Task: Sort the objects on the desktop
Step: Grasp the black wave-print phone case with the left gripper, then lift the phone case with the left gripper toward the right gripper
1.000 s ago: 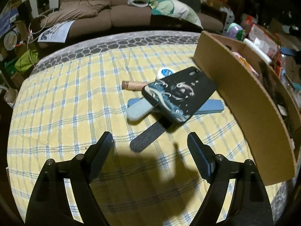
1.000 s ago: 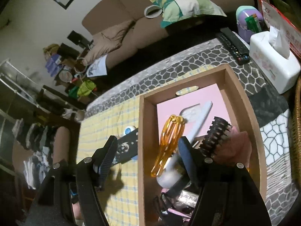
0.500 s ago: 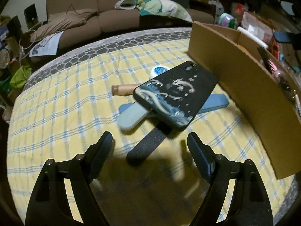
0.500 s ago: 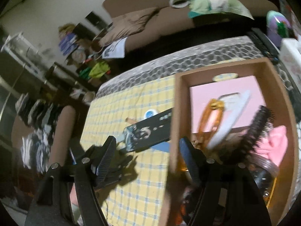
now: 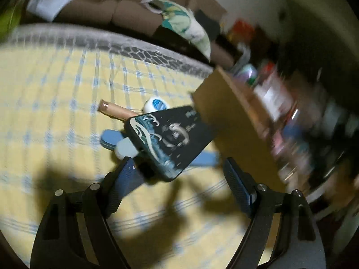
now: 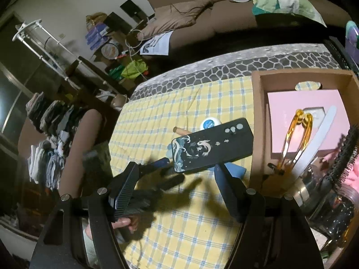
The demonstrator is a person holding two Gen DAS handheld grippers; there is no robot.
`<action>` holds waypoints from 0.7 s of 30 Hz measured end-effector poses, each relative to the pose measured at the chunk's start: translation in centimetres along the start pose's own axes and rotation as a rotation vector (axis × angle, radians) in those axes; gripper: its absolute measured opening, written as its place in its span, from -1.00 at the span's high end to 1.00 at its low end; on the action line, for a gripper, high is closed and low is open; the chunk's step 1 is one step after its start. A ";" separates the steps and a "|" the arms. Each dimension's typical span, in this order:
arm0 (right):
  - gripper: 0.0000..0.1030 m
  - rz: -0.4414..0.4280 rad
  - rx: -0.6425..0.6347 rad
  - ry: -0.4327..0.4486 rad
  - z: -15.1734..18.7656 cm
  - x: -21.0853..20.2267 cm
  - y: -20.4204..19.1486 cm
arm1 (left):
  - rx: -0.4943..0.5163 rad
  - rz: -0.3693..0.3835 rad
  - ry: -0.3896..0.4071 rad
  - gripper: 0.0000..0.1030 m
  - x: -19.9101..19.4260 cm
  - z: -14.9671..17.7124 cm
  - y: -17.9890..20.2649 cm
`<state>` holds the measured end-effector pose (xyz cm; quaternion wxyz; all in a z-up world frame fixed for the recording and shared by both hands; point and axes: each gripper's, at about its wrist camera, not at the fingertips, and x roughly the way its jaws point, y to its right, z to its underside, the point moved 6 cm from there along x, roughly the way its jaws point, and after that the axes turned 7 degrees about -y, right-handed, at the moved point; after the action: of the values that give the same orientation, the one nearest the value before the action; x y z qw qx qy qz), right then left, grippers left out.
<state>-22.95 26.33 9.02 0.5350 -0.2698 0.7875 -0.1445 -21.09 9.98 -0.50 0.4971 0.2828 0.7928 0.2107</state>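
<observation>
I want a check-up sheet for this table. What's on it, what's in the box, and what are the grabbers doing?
Surface: yellow checked cloth over a grey pebble-patterned cover.
Job's things: black phone case lies on top of the blue nail files; brown tube and small white jar behind it; cardboard box to the right.
Clutter: the box holds an amber hair clip, a black hairbrush, a pink card.
Grippers: left hand-held gripper open, near the case; right hand-held gripper open, empty.
Cables: white cord by the sofa.
Surroundings: brown sofa, folded clothes.
</observation>
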 end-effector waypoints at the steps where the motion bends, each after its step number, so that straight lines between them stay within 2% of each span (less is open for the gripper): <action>1: -0.41 0.000 0.005 0.001 0.1 0.1 0.3 | -0.047 0.026 -0.005 -0.55 0.2 -0.3 -0.3; 2: -0.41 -0.001 0.014 0.002 0.1 0.2 0.6 | -0.082 0.034 -0.021 -0.55 0.8 -0.5 -0.6; 5: -0.41 -0.007 0.029 0.005 0.2 0.2 1.0 | -0.116 -0.009 -0.062 -0.43 2.4 -0.9 -1.1; 6: -0.41 -0.009 0.031 0.005 0.3 0.2 1.1 | -0.128 -0.014 -0.064 -0.16 2.7 -1.0 -1.1; 7: -0.41 -0.010 0.030 0.005 0.4 0.2 1.1 | -0.143 -0.011 -0.067 0.31 2.9 -1.0 -1.2; 8: -0.41 -0.009 0.028 0.004 0.5 0.1 1.2 | -0.154 -0.012 -0.075 0.46 3.2 -0.9 -1.3; 12: -0.41 -0.011 0.033 0.003 0.9 0.0 1.3 | -0.166 0.013 -0.052 0.57 2.3 -0.3 -1.0; 16: -0.41 -0.033 0.039 0.000 1.9 0.0 0.6 | -0.150 0.035 -0.033 0.70 -0.6 1.9 0.0; 21: -0.41 -0.097 0.050 -0.013 4.5 0.6 -1.8 | -0.063 -0.038 -0.031 0.72 -5.0 5.8 1.7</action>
<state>-18.53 24.76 7.75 0.5388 -0.2954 0.7661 -0.1883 -13.74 8.29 1.46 0.5221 0.2552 0.7831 0.2214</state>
